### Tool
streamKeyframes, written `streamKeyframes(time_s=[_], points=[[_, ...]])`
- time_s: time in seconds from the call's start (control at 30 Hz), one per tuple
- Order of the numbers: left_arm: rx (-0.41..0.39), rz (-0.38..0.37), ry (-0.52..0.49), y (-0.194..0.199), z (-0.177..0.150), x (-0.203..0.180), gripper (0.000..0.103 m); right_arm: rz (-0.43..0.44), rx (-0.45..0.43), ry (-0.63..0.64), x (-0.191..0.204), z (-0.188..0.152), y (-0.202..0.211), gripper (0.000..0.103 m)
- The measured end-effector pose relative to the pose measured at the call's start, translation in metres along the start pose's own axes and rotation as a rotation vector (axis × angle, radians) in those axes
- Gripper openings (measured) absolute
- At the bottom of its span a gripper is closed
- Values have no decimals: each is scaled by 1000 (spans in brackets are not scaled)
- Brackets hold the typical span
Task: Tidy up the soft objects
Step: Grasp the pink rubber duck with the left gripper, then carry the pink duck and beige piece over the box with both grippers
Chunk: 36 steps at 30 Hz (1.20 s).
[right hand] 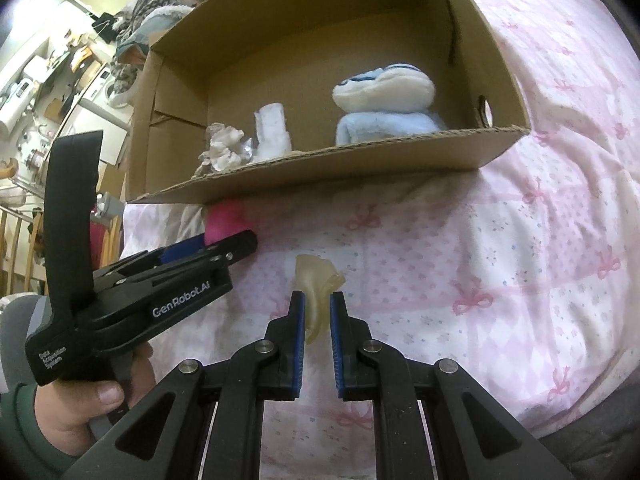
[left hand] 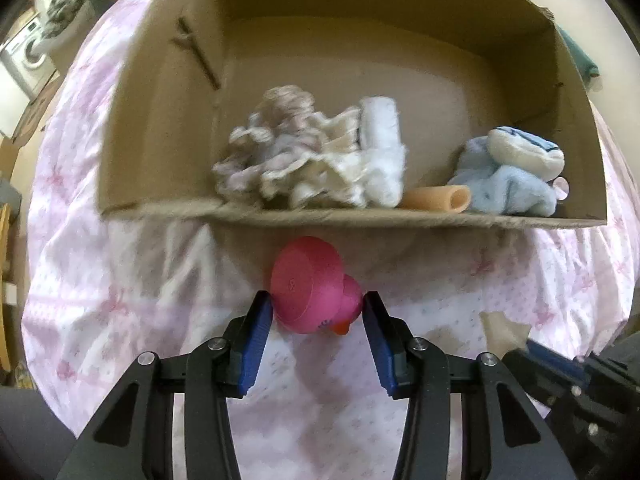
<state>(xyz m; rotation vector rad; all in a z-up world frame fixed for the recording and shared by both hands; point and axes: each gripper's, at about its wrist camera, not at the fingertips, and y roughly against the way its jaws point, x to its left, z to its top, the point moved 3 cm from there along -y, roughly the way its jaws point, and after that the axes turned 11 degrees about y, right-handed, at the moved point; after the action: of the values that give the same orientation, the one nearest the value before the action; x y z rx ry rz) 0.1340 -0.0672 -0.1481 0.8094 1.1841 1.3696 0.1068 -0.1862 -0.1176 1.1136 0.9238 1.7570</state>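
The left gripper [left hand: 318, 308] pinches a pink rubber duck [left hand: 314, 286], squashy and light, across its body; the right gripper [right hand: 318, 312] nips a limp translucent yellowish piece [right hand: 318, 280] just ahead of the cardboard box [right hand: 320, 168].

Matt corrugated cardboard box [left hand: 160, 128], fluffy plush toy [right hand: 384, 100], smooth, perhaps rubbery pink duck [left hand: 312, 288].

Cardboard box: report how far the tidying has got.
Done: the cardboard box already holds a frilly cloth, a white roll, an orange tube and a blue plush toy.
In hand: the left tool grips a pink rubber duck; the right tool pinches a yellowish soft piece.
Left: dropping both into the box.
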Motion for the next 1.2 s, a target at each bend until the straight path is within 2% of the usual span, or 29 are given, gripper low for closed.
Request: streamKeyframes(time_s=[0.43, 0.67, 0.8, 0.97, 1.2], points=[[-13, 50, 22, 36, -32, 33, 43, -22, -26, 39, 6, -2, 9, 13], [-13, 43, 78, 63, -46, 53, 43, -19, -61, 58, 10, -3, 23, 13], [-48, 32, 86, 85, -51, 55, 43, 3, -104, 53, 12, -5, 40, 13], [-108, 12, 74, 113, -43, 50, 43, 24, -157, 76, 19, 1, 61, 13], [-244, -13, 24, 150, 8, 29, 43, 18, -301, 110, 24, 31, 106, 13]])
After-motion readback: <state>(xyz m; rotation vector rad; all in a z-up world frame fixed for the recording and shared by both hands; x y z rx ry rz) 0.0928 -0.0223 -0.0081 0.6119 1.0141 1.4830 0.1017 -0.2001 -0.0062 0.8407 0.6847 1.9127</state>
